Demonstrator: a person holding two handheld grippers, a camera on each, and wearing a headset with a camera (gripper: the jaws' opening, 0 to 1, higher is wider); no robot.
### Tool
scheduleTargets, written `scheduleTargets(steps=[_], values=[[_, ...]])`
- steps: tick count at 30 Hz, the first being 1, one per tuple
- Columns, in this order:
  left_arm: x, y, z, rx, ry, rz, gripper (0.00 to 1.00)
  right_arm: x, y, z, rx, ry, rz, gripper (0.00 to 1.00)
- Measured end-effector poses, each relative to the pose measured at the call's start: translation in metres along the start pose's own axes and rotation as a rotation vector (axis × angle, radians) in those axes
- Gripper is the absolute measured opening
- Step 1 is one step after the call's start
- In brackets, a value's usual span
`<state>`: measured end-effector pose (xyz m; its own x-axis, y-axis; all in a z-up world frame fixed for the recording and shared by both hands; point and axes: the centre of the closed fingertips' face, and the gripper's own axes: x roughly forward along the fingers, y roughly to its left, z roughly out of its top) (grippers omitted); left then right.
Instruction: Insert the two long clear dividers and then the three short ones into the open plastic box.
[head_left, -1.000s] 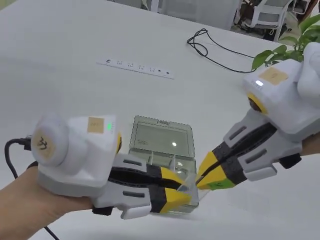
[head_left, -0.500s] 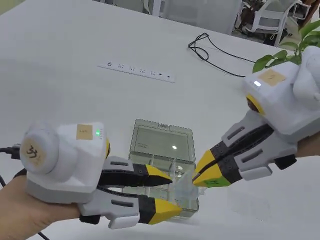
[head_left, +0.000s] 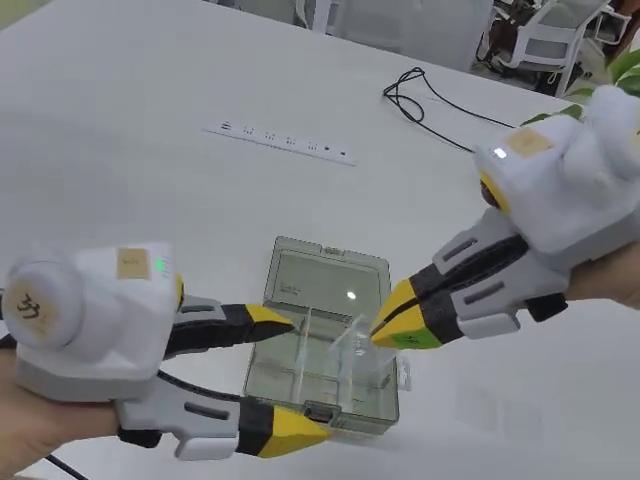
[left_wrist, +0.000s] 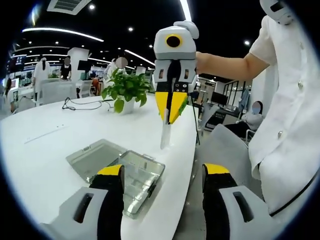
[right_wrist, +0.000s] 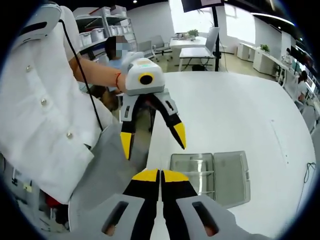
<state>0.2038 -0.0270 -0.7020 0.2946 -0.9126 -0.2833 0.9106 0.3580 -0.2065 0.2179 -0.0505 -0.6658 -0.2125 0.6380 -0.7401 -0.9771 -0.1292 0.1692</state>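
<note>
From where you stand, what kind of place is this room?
Probably an open-plan office or lab: a big white table with a power strip, office chairs behind it, and a potted plant.

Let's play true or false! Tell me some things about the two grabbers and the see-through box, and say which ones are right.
1. The left gripper is wide open. True.
2. The right gripper holds nothing. False: it pinches a clear divider.
3. The plastic box is shut. False: it is open, and its lid lies back flat.
4. A white power strip lies on the table beyond the box. True.
</note>
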Motion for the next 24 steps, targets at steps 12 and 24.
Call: scheduleTargets(steps=[12,24], values=[[-0.011,0.019,-0.014,-0.001,0.002,0.074,0.9,0.017,-0.03,0.003,0.015,0.002,-0.059,0.02],[-0.014,0.026,-0.029,-0.006,0.023,0.088,1.0,0.049,-0.058,0.007,0.039,-0.006,-0.109,0.02]])
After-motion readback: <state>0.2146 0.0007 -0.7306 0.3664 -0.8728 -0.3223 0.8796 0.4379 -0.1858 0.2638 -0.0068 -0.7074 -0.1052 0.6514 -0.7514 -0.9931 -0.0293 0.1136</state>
